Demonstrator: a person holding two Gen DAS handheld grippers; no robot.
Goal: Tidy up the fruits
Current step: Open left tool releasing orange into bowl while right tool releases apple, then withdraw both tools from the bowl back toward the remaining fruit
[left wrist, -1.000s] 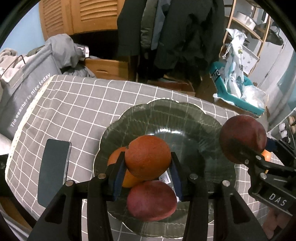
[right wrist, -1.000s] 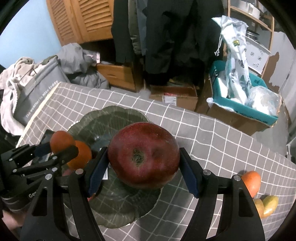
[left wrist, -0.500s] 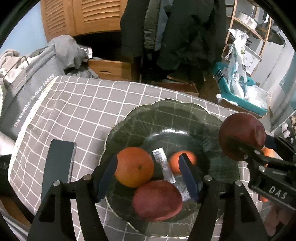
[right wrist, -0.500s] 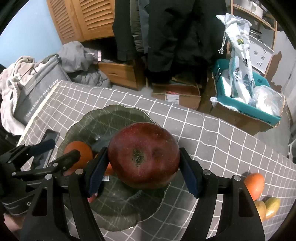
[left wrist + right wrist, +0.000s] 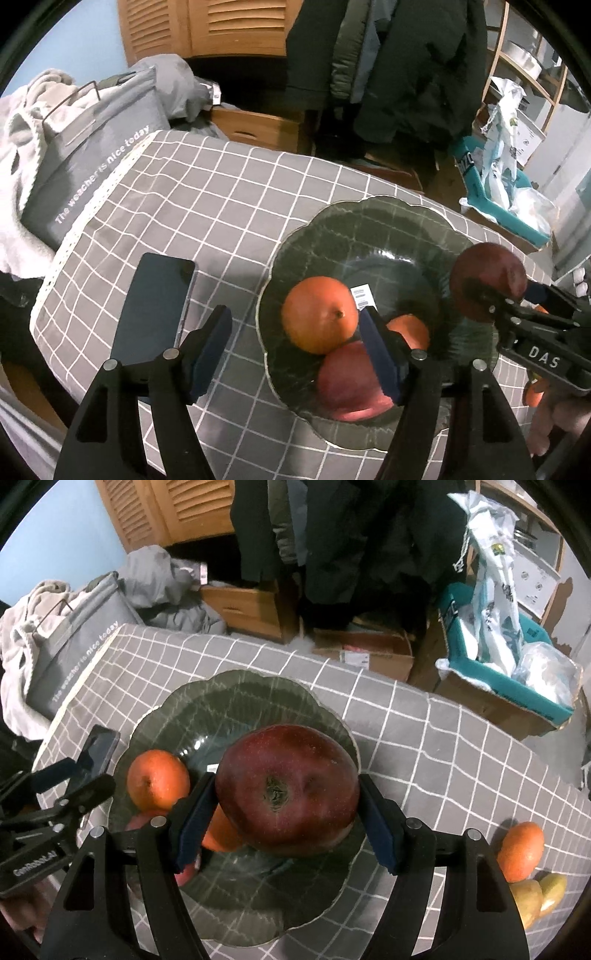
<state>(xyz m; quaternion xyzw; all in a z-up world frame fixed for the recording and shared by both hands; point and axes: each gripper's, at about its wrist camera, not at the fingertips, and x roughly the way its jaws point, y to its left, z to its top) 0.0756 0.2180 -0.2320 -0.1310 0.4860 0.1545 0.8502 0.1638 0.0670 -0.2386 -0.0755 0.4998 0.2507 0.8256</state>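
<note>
Left gripper (image 5: pixel 295 349) jaws opening, empty, straddling the plate (image 5: pixel 388 221) rim at lower centre. Right gripper (image 5: pixel 284 819) jaws pinch the dark apple (image 5: pixel 288 790) above the plate; bare bench (image 5: pixel 443 738) at right.

second orange (image 5: pixel 408 330) half hidden, label (image 5: pixel 364 295) unreadable

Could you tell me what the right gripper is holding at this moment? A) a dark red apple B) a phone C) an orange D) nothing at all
A: in the right wrist view the right gripper has its blue pads pressed on both sides of the dark red apple, held above the green plate.
</note>
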